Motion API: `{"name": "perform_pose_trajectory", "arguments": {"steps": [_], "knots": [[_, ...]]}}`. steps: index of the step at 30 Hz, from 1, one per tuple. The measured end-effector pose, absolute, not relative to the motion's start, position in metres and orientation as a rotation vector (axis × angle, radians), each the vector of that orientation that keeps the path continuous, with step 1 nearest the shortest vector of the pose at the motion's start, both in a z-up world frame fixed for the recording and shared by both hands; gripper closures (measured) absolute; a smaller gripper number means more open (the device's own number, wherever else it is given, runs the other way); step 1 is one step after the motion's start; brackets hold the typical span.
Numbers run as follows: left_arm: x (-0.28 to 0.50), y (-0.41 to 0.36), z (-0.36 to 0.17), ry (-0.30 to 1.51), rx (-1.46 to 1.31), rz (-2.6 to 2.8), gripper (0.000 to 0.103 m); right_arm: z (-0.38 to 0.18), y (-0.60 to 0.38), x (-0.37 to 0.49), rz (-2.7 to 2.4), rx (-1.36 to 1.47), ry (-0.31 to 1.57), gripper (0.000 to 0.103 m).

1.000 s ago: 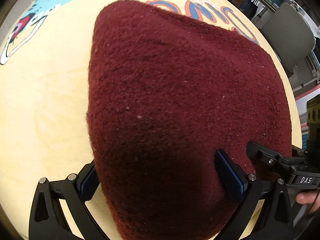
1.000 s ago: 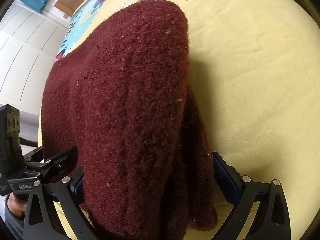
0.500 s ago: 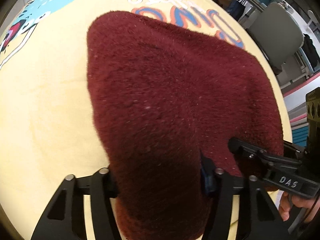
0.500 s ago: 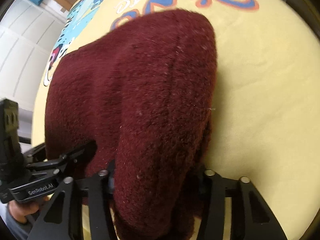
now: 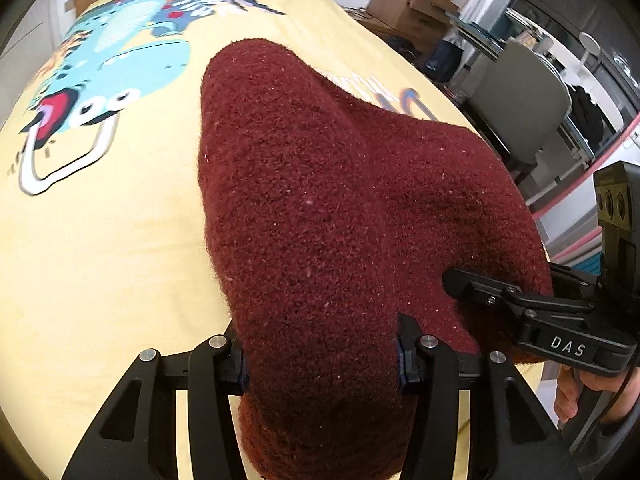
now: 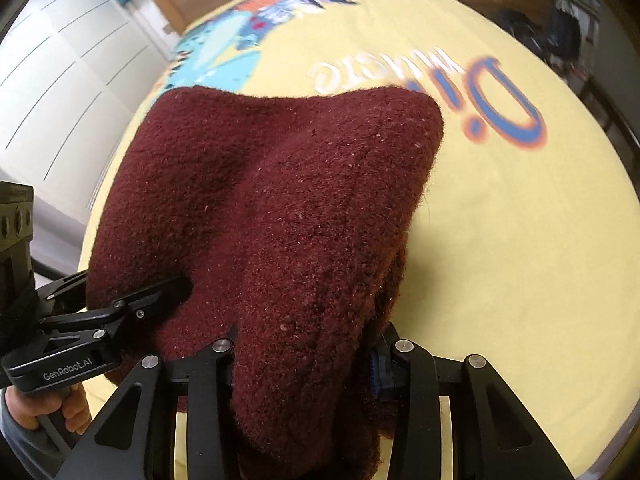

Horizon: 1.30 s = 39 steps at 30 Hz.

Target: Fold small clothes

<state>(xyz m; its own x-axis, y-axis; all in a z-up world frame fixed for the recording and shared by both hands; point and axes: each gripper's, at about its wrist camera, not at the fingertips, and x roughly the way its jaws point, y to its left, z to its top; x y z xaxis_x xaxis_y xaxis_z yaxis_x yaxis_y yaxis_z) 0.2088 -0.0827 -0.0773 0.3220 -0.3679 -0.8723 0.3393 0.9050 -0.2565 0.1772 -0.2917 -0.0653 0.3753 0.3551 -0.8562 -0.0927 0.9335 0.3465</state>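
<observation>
Both tools, wide a second ago, are closing, pads pinching the maroon knit (image 5: pixel 320 208): left tool (image 5: pixel 320 354), right tool (image 6: pixel 302 354). Near edge lifts off the yellow cloth (image 5: pixel 100 260) (fold starting); far end stays down.

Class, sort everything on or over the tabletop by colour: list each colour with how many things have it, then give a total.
Dark red: 1, the knitted garment
Yellow: 1, the printed cloth covering the table
Black: 2, the left gripper and the right gripper, both clamped on the garment
Total: 4
</observation>
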Motion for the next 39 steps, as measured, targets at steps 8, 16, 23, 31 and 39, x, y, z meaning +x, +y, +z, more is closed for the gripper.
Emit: {"name": "perform_pose_trajectory", "arguments": {"steps": [8,16,23,31,39], "knots": [[0.189,-0.035,-0.119,1.243,-0.056,-0.401,0.056,-0.111,-0.229,0.184,0.326,0.158,1.231,0.062],[0.184,-0.024,-0.141,1.246,-0.089,-0.362,0.036,-0.148,-0.216,0.197,0.242,0.054,1.276,0.032],[0.187,-0.017,-0.132,1.274,-0.095,-0.255,0.005,-0.138,-0.229,0.197,0.214,0.004,1.227,0.021],[0.158,-0.007,-0.12,1.198,-0.085,-0.229,0.001,-0.111,-0.24,0.16,0.217,-0.005,1.089,0.0],[0.152,-0.017,-0.136,1.149,-0.011,-0.194,0.001,-0.123,-0.249,0.135,0.17,-0.044,1.057,0.0]]}}
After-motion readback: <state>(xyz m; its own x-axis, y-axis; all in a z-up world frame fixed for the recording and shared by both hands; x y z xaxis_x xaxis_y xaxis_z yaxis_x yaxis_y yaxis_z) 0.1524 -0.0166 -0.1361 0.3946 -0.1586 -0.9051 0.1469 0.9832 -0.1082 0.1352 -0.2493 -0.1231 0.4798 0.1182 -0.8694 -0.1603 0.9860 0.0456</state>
